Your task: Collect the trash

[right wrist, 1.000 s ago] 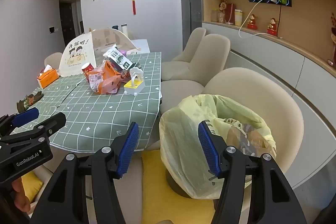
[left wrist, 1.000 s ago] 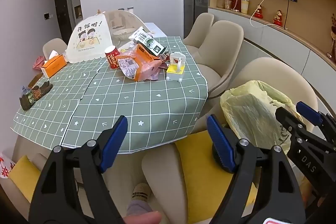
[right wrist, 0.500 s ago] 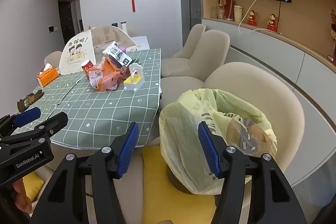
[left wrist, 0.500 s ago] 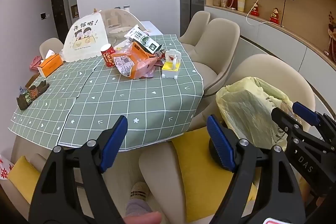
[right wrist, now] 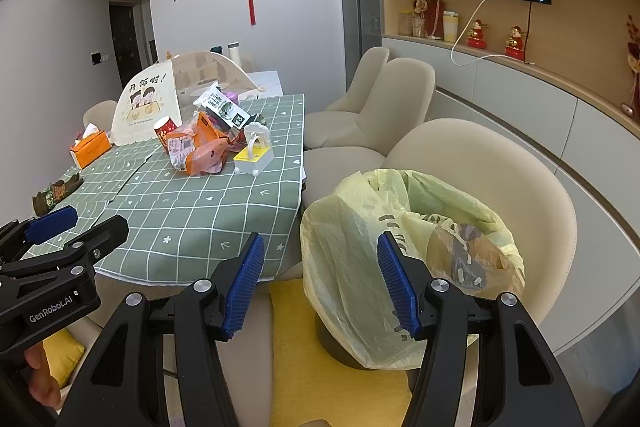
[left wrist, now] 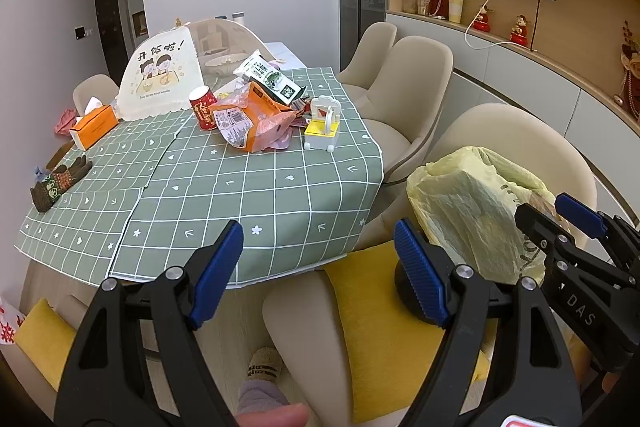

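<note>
Trash (left wrist: 256,123) heaped beside yellow holder (left wrist: 321,131), seemingly touching.

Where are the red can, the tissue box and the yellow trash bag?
Red can (left wrist: 204,107), left wrist view, on its side wall.
Tissue box (left wrist: 96,127), left wrist view, on its orange side.
Trash bag (right wrist: 344,251), right wrist view, on its near outer wall.

left wrist: faces table (left wrist: 256,195) | right wrist: nearer bin bag (right wrist: 400,247) | shared: both
</note>
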`<move>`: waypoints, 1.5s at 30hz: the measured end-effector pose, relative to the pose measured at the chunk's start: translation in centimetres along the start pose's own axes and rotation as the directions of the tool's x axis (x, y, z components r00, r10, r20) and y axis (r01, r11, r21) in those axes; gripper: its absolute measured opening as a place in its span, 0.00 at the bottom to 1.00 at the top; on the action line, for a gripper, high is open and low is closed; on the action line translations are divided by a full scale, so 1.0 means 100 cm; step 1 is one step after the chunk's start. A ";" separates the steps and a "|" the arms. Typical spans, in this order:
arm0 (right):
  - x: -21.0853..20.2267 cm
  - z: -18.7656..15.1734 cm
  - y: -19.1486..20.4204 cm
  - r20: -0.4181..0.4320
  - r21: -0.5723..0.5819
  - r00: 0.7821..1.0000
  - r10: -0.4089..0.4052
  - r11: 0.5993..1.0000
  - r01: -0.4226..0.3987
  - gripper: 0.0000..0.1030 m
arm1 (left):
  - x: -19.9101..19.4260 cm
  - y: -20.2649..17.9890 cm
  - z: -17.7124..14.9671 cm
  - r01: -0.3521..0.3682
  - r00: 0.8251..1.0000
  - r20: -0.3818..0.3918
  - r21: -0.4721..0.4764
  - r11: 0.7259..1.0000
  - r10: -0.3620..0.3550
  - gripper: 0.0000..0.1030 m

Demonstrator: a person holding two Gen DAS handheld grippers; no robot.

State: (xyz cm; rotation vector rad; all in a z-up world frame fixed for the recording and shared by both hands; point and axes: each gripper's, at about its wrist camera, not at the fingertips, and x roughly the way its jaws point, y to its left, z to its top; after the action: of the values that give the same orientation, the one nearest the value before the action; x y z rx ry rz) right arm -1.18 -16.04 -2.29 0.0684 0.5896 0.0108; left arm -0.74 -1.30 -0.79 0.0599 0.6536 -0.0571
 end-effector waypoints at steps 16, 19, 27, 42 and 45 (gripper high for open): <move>-0.001 -0.003 -0.006 -0.011 0.023 1.000 0.000 1.000 0.000 0.54 | 0.001 -0.004 -0.001 0.014 1.000 -0.026 0.005 1.000 -0.014 0.72; -0.001 -0.003 -0.006 -0.011 0.024 1.000 0.000 1.000 0.000 0.54 | 0.002 -0.003 -0.001 0.017 0.999 -0.032 0.006 1.000 -0.016 0.72; 0.000 -0.004 -0.008 -0.014 0.026 1.000 -0.003 1.000 0.003 0.54 | 0.003 -0.003 -0.001 0.020 0.999 -0.036 0.007 1.000 -0.020 0.72; 0.000 -0.007 -0.007 -0.016 0.023 1.000 -0.003 1.000 0.003 0.54 | 0.002 -0.003 -0.001 0.019 0.999 -0.034 0.005 1.000 -0.019 0.72; 0.000 -0.007 -0.007 -0.015 0.023 1.000 -0.003 1.000 0.003 0.54 | 0.002 -0.003 -0.001 0.019 0.999 -0.034 0.004 1.000 -0.019 0.72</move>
State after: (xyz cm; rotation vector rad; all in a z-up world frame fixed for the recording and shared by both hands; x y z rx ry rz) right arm -1.62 -16.75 -2.94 0.0902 0.6051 0.0015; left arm -0.68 -1.60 -0.99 0.0591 0.6878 -0.0763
